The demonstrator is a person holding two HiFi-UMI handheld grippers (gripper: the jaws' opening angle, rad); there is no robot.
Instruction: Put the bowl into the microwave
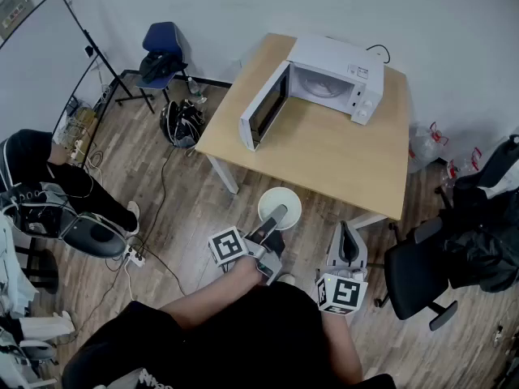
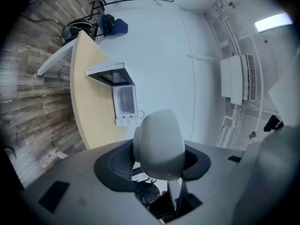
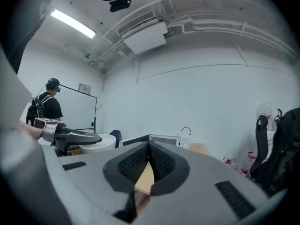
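Observation:
A white bowl (image 1: 280, 207) hangs in the air in front of the table's near edge, with my left gripper (image 1: 276, 215) shut on its rim. In the left gripper view the bowl (image 2: 159, 144) fills the gap between the dark pads, turned on its side. The white microwave (image 1: 332, 78) stands at the far side of the wooden table (image 1: 324, 152), its door (image 1: 263, 108) swung wide open to the left. It also shows small in the distance as the microwave (image 2: 123, 97) beyond the bowl. My right gripper (image 1: 347, 245) is held to the right of the bowl, shut and empty, its pads (image 3: 140, 161) meeting.
A black office chair (image 1: 422, 274) draped with dark clothes stands right of the table's near corner. A blue chair (image 1: 162, 51) and a dark helmet (image 1: 180, 122) sit on the floor to the left. Another person (image 1: 49, 177) sits at far left. Bottles (image 1: 430, 140) stand by the wall.

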